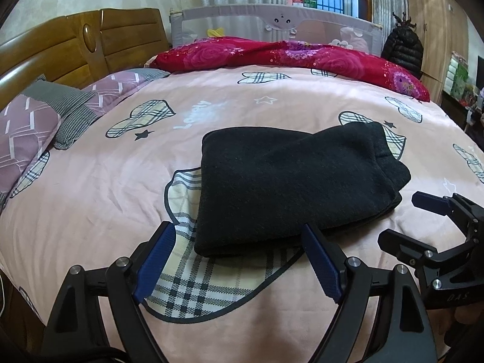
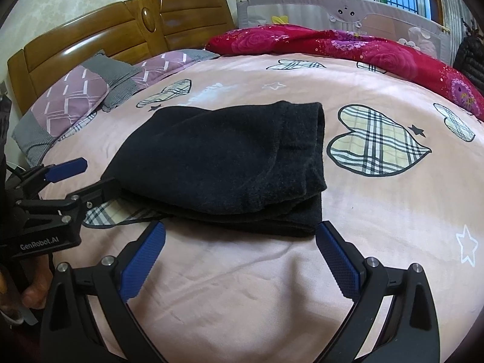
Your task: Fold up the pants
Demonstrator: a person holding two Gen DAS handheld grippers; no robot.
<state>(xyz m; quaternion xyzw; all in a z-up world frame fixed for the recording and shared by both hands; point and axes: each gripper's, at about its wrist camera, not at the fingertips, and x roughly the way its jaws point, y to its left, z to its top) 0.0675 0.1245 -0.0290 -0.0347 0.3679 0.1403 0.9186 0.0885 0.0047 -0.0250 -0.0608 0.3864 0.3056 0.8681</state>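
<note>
The black pants [image 1: 287,187] lie folded into a compact stack on the pink bedspread [image 1: 90,196]; they also show in the right wrist view [image 2: 224,163]. My left gripper [image 1: 239,236] is open and empty just in front of the stack's near left edge, its right finger touching the fabric edge. It also shows in the right wrist view [image 2: 90,175], at the stack's left edge. My right gripper [image 2: 240,233] is open and empty at the stack's near edge. It also shows in the left wrist view [image 1: 402,220], to the right of the pants.
A red floral quilt [image 1: 302,57] lies along the far side. Purple and grey pillows [image 1: 36,133] rest by the wooden headboard [image 1: 90,42]. A grey bed rail [image 1: 272,21] stands behind the quilt. A black jacket [image 1: 402,48] hangs at the far right.
</note>
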